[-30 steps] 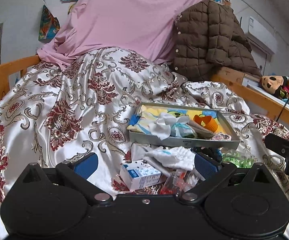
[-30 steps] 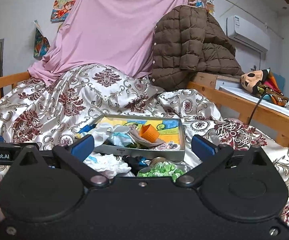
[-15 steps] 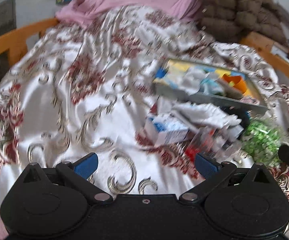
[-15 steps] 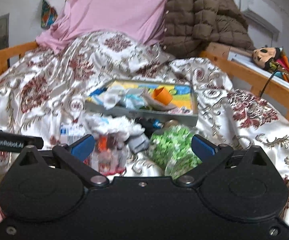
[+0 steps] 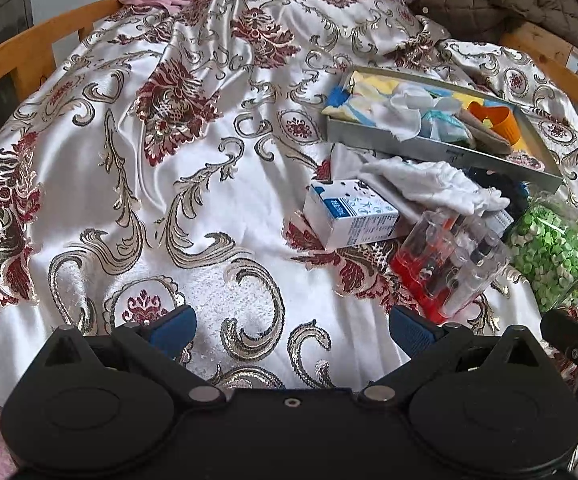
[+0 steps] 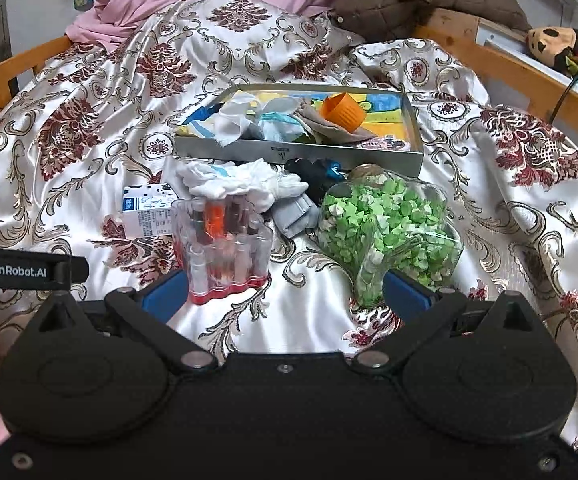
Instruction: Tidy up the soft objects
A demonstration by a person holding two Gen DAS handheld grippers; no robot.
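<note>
Jaws wide apart & empty on both left gripper (image 5: 291, 330) and right gripper (image 6: 283, 294), white cloth (image 6: 241, 184) lies w/ tray (image 6: 297, 154) just behind, so reaching risks toppling clear tube holder (image 6: 223, 248) or jar of green bits (image 6: 385, 228).

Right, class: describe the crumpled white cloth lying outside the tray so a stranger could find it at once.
Start at the grey metal tray in the middle of the patterned bedspread. Just in front of its near wall lies the white cloth, bunched between the small milk carton and the jar of green paper stars. It is the only plain white, wrinkled fabric outside the tray.
</note>
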